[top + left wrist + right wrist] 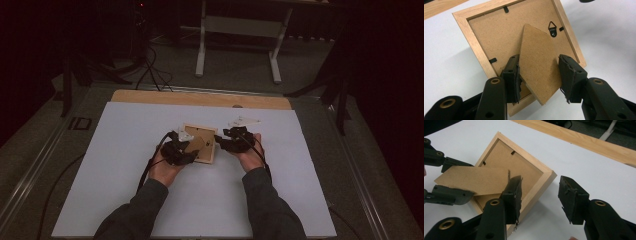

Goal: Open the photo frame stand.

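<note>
While the wooden picture frame point(201, 144) lies face down near the middle of the white table sheet point(125, 165), the left gripper point(539, 75) straddles its fibreboard easel stand point(537, 67), jaws set on either edge, though whether both pads press is hard to tell; the right gripper point(540, 195) stands open over the frame's right corner; dim light blurs the high view; hanger ring point(552, 28) visible.
</note>
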Motion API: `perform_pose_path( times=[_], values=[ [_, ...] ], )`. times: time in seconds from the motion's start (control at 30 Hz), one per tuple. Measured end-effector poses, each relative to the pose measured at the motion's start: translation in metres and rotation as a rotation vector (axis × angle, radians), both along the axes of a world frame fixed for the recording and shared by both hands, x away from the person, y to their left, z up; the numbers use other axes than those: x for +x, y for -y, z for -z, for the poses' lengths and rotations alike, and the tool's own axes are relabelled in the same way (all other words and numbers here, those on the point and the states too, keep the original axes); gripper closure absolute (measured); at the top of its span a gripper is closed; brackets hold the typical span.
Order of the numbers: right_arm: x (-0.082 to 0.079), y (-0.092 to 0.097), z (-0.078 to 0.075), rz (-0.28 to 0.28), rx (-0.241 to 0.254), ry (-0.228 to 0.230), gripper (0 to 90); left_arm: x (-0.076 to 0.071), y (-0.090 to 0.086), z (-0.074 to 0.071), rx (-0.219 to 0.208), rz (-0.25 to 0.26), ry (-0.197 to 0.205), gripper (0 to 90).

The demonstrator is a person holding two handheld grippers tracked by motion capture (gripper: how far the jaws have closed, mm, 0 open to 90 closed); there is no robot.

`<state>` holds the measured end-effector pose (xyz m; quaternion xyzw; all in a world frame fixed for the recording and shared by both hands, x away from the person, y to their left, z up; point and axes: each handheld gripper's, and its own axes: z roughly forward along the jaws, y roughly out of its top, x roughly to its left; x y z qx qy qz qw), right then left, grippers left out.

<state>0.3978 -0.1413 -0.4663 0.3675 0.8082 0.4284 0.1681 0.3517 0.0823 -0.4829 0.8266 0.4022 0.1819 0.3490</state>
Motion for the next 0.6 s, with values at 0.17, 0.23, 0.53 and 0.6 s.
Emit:
perform_pose_path(
  times=[0.17, 0.23, 0.53, 0.6],
  values=[
    [0.002, -0.003, 0.004, -0.006, 0.006, -0.018, 52.2, -0.004, -0.001, 0.002, 0.009, 0.0, 0.019, 54.9],
    [0.003, -0.004, 0.005, -0.011, 0.004, -0.025, 51.7, -0.007, 0.0, 0.003, 0.013, -0.002, 0.032, 54.9],
    [0.007, -0.005, 0.007, -0.024, 0.022, -0.043, 49.1, -0.017, 0.0, 0.009, 0.027, -0.008, 0.083, 54.8],
    [0.008, -0.006, 0.007, -0.027, 0.024, -0.046, 48.4, -0.019, 0.001, 0.009, 0.033, -0.007, 0.095, 54.8]
  ],
)
